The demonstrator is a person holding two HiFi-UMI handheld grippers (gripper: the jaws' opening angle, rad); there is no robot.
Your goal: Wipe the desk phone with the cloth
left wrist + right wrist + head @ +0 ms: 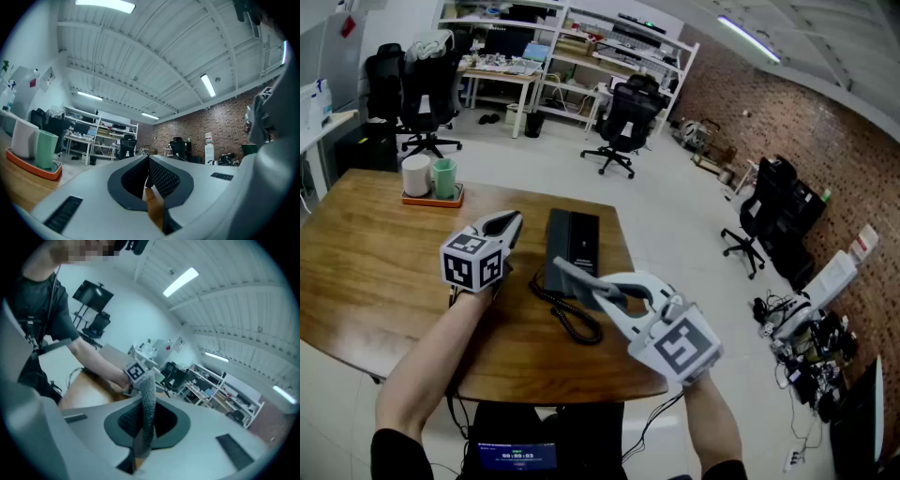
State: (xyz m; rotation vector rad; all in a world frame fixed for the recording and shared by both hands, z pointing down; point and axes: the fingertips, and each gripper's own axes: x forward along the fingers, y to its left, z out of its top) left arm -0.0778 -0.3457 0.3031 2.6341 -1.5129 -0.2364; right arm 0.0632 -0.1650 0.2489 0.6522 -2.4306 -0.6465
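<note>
Right gripper's jaws pinch the grey mesh cloth, left gripper's closed empty; I'd sweep flat across the black desk phone

Nothing fully legible. Left gripper and right gripper: cubes carry black-and-white square markers, no letters. Small screen low between the person's arms: one row of pale digits, clock-style, too blurred to read. Wall sheets, far corner: too small.
</note>
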